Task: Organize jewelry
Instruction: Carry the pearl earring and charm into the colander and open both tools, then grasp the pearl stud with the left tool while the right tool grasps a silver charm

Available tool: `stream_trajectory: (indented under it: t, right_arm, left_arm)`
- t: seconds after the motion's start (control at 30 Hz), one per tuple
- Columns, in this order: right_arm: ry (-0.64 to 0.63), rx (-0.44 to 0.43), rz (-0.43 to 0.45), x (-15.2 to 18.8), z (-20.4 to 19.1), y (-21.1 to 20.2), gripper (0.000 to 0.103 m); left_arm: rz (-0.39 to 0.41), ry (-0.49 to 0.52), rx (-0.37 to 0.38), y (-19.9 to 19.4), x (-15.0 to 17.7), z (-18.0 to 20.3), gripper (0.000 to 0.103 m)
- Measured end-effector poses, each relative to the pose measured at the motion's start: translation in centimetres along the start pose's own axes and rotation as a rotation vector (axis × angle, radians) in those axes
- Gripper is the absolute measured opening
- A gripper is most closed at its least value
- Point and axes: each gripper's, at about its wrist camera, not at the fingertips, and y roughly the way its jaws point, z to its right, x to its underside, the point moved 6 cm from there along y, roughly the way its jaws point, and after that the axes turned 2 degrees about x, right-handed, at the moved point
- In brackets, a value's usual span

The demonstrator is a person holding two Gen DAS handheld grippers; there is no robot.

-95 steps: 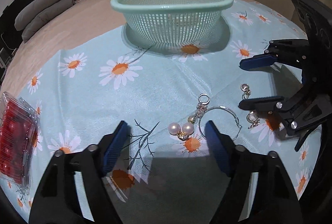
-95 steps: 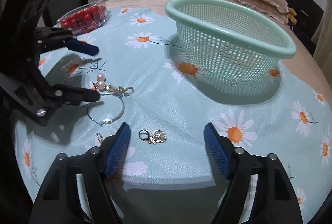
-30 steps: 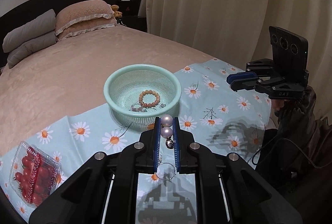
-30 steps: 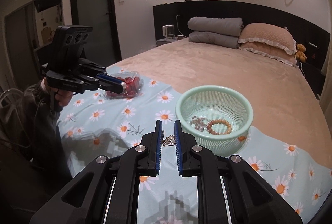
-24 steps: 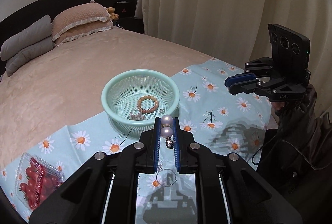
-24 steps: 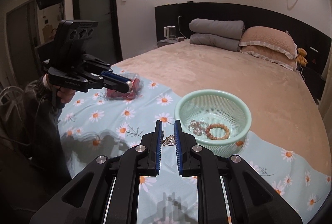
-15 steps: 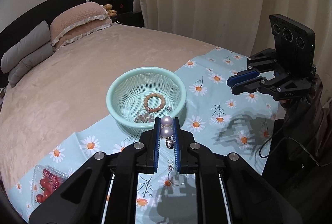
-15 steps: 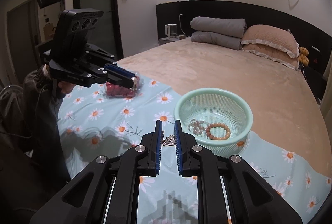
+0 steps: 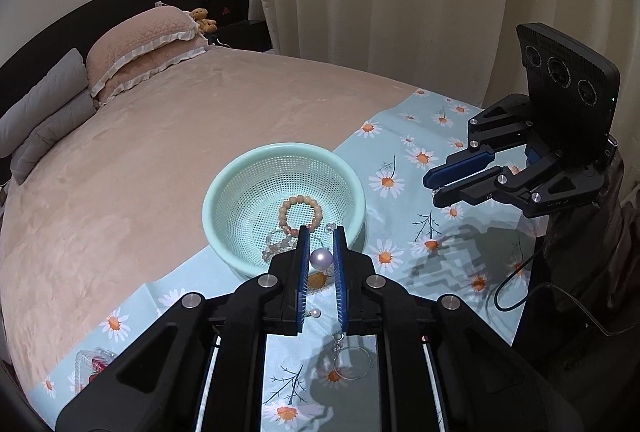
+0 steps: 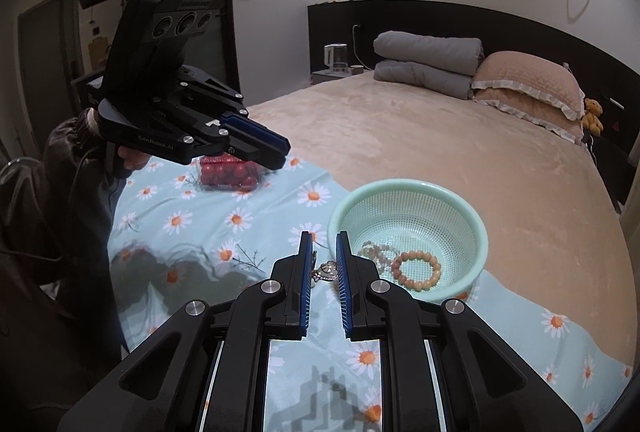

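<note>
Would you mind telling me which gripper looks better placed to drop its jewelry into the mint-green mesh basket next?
Probably the left gripper: its pearl earring sits just short of the mint-green mesh basket rim, fingertips overlapping it. The right gripper, holding a silver pendant earring, sits beside the basket.

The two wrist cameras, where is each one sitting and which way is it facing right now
Left wrist: rides the left gripper, raised above the daisy cloth, looking down past its own fingers and a pearl earring at the green basket; the right gripper shows at right.
Right wrist: rides the right gripper, looking down toward the headboard, a silver charm between its fingers; the left gripper and the person's hand show at left.
Shared: basket, beaded bracelet, cloth, bed.
</note>
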Motion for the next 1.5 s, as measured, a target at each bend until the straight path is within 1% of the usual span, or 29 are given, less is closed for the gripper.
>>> stream_trajectory:
  t: [0.17,0.43,0.53,0.6,0.63,0.67,0.7,0.73,0.77,0.8,0.83,0.87,0.9,0.93,1.0,1.2,1.33,1.4,1.5]
  right_arm:
    - [-0.011,0.002,-0.01,-0.7,0.8,1.1,0.011]
    - [0.027,0.002,-0.04,-0.6,3.4,4.6,0.011]
    - [0.054,0.013,-0.063,0.1,4.5,6.1,0.012]
    - [0.07,0.05,-0.075,0.5,5.5,7.1,0.012]
    - [0.09,0.075,-0.09,0.9,6.1,7.6,0.014]
    - [0.11,0.089,-0.109,1.4,6.6,8.2,0.016]
    - [0.123,0.11,-0.116,1.7,7.2,8.5,0.019]
    - [0.136,0.127,-0.117,2.1,7.6,8.7,0.025]
    - [0.149,0.134,-0.11,2.3,8.0,8.7,0.034]
    - [0.166,0.143,-0.097,2.5,8.3,8.6,0.042]
    - [0.184,0.155,-0.084,2.6,8.6,8.4,0.055]
    - [0.197,0.164,-0.075,2.7,8.8,8.2,0.058]
    - [0.207,0.165,-0.07,2.8,9.1,8.0,0.058]
    - [0.21,0.162,-0.07,2.8,9.1,7.9,0.059]
    - [0.198,0.182,-0.075,2.8,9.0,7.8,0.06]
    - [0.152,0.192,-0.08,2.1,7.4,7.1,0.063]
    - [0.123,0.2,-0.087,1.8,6.0,6.5,0.068]
    - [0.108,0.203,-0.089,1.8,5.1,6.2,0.072]
    - [0.072,0.213,-0.088,2.3,3.5,5.7,0.081]
  left_arm:
    - [-0.022,0.002,0.019,2.0,-0.7,-0.4,0.012]
    - [-0.056,-0.025,0.069,6.5,-1.8,-1.6,0.012]
    - [-0.074,-0.034,0.079,8.2,-1.9,-2.1,0.012]
    - [-0.084,-0.044,0.072,9.2,-1.7,-2.5,0.013]
    - [-0.089,-0.048,0.07,9.6,-1.5,-2.6,0.015]
    - [-0.092,-0.054,0.063,9.8,-1.3,-2.8,0.033]
    - [-0.091,-0.058,0.046,9.9,-1.0,-3.2,0.06]
    - [-0.085,-0.061,0.022,9.9,-0.8,-3.5,0.071]
    - [-0.078,-0.065,0.014,9.8,-0.6,-3.7,0.075]
    - [-0.073,-0.072,0.015,9.6,-0.4,-3.9,0.077]
    - [-0.068,-0.079,0.003,9.3,-0.2,-4.2,0.08]
    - [-0.063,-0.084,-0.021,9.1,-0.1,-4.6,0.09]
    - [-0.059,-0.088,-0.043,8.7,0.2,-5.0,0.093]
    - [-0.055,-0.092,-0.048,8.3,0.4,-5.3,0.093]
    - [-0.055,-0.101,-0.065,7.5,1.0,-5.7,0.097]
    - [-0.059,-0.137,-0.1,6.2,2.3,-6.5,0.097]
    - [-0.057,-0.158,-0.107,5.3,3.4,-6.3,0.097]
    - [-0.055,-0.163,-0.123,4.9,4.0,-6.0,0.097]
    - [-0.05,-0.181,-0.131,4.5,4.8,-5.7,0.097]
